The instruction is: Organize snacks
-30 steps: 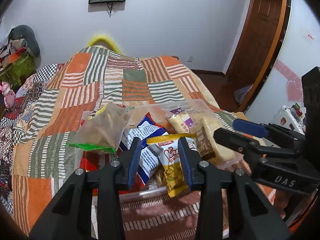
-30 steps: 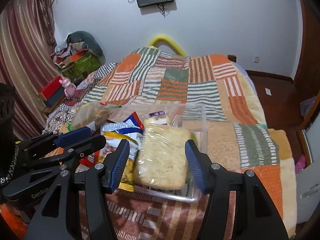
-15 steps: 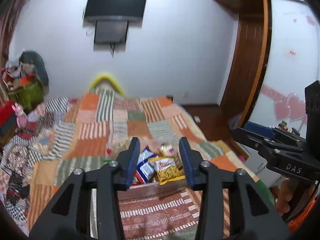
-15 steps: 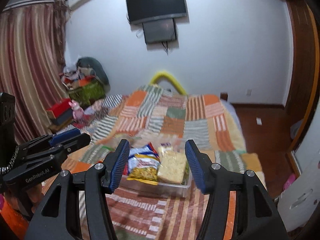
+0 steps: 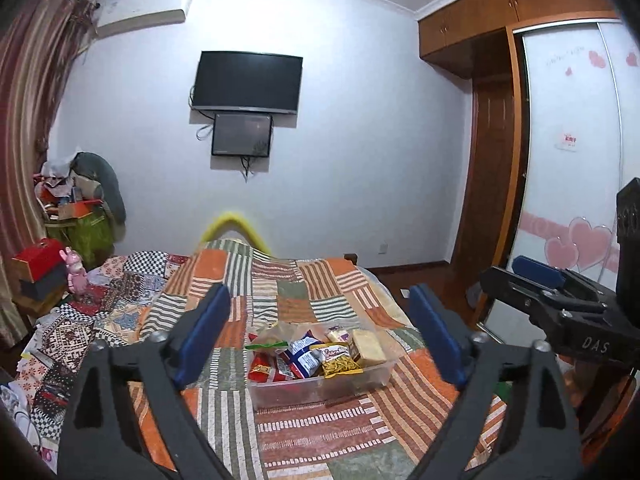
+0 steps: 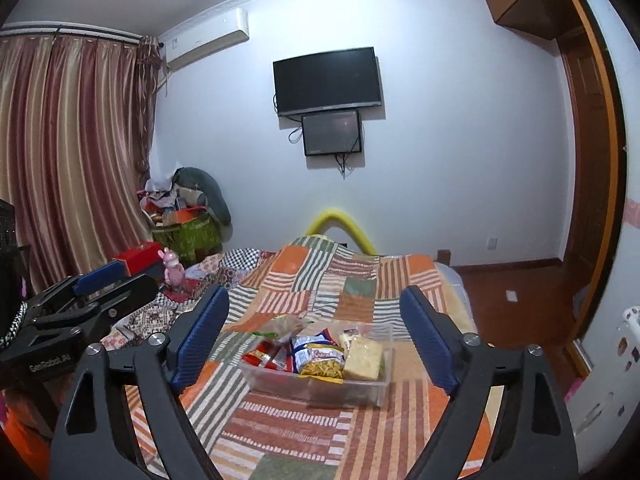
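Observation:
A clear plastic bin (image 5: 320,386) (image 6: 316,387) sits on the patchwork bed, filled with several snack packs: a blue-white bag (image 5: 303,351), a yellow noodle pack (image 6: 322,364), a pale cracker pack (image 6: 363,357) and red packs (image 5: 261,370). My left gripper (image 5: 320,336) is open and empty, held back above the bed, well short of the bin. My right gripper (image 6: 316,334) is open and empty too, also back from the bin. Each gripper shows at the edge of the other's view.
The patchwork quilt (image 6: 352,292) covers the bed. A TV (image 5: 246,82) hangs on the far wall. Cluttered boxes and a pink toy (image 6: 173,268) stand at the left, curtains (image 6: 68,152) behind. A wardrobe (image 5: 576,160) and wooden door stand at the right.
Both grippers have pulled back and up from the bin, and their jaws have opened wider. The bin now looks small and far. The snacks lie as before.

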### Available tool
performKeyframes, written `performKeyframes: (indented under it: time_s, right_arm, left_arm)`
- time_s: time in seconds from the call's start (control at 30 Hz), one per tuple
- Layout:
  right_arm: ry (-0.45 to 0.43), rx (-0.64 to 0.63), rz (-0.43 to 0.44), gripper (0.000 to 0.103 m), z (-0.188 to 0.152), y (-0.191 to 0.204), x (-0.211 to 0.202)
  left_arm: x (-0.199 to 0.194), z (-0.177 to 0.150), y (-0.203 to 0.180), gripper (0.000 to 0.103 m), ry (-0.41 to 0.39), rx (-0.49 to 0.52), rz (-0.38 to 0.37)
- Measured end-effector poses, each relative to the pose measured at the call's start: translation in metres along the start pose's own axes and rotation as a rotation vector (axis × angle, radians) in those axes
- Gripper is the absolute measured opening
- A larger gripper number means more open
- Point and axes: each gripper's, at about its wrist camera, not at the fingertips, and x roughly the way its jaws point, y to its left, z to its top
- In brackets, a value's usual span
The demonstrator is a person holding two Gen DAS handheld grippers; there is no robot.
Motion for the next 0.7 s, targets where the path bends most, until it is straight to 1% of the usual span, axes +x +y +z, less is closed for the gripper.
performKeyframes:
  time_s: [0.13,0.3,0.43,0.6,0.7]
  right_arm:
    - [-0.015,-0.002,-0.014,0.097,-0.003,0.004,-0.004]
    - [-0.030,-0.008,-0.031,0.103,-0.008,0.009,-0.012]
    - [-0.025,-0.014,-0.044,0.103,-0.012,0.011,-0.013]
    - [-0.010,-0.015,-0.050,0.103,-0.017,0.011,-0.014]
    - [-0.012,-0.015,-0.052,0.103,-0.017,0.011,-0.013]
  left_arm:
    - [-0.007,-0.005,0.000,0.099,-0.012,0.014,0.018]
    - [-0.014,-0.011,0.000,0.101,-0.008,0.024,0.025]
    - [-0.017,-0.015,-0.001,0.102,-0.006,0.027,0.019]
    - [-0.017,-0.017,-0.005,0.103,-0.012,0.046,0.035]
    - [-0.016,-0.019,-0.006,0.103,-0.005,0.045,0.032]
